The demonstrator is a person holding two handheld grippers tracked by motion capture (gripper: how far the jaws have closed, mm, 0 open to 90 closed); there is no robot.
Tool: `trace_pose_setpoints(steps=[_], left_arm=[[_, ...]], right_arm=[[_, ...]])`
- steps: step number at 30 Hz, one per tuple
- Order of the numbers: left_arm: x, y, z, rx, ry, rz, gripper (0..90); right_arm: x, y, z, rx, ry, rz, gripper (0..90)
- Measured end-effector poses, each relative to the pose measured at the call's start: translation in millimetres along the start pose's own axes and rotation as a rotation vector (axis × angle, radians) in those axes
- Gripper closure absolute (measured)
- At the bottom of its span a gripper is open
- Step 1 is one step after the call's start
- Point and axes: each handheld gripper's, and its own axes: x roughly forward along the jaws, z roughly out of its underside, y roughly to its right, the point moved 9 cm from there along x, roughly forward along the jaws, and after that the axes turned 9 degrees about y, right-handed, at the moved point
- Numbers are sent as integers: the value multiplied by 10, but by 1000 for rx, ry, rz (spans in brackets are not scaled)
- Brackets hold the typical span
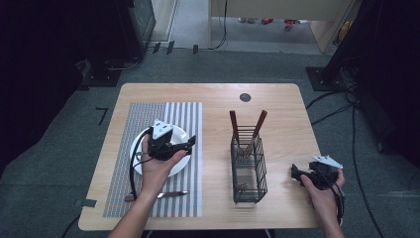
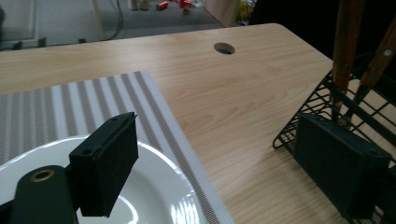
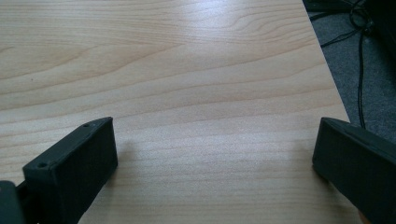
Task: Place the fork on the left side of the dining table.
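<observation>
My left gripper (image 1: 190, 142) hovers over the right side of a white plate (image 1: 136, 148) on a grey striped placemat (image 1: 148, 114). In the left gripper view its jaws stand wide apart (image 2: 224, 163) with nothing between them, above the plate (image 2: 159, 196) and facing a black wire basket (image 2: 322, 98). The basket (image 1: 249, 171) stands mid-table and holds two wooden-handled utensils (image 1: 233, 124) (image 1: 260, 123). Near the table's front right edge, my right gripper (image 1: 295, 172) is open and empty just above bare wood (image 3: 215, 163). A knife (image 1: 171, 194) lies on the placemat's front part.
The light wooden table (image 1: 277, 109) has a round cable hole (image 1: 245, 97) at the back. Grey carpet with cables (image 1: 337, 106) surrounds it, and dark equipment stands at the left and right. Bare wood lies between placemat and basket.
</observation>
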Motion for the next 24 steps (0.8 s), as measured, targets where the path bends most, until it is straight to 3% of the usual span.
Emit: trace_pose_setpoints(steps=[6, 9, 16, 21, 24], left_arm=[[155, 134, -34, 3, -1, 49, 182], [227, 250, -62, 14, 4, 84, 282], [400, 486, -74, -15, -9, 194, 369], [512, 618, -137, -24, 16, 262, 406], [552, 654, -158, -13, 23, 266, 425]], right_arm=[[-2, -7, 2, -2, -1, -4, 0], [-1, -11, 1, -5, 0, -8, 0], [-3, -17, 2, -9, -1, -13, 0], [-4, -21, 3, -11, -1, -17, 0], [-5, -22, 4, -12, -1, -18, 0]])
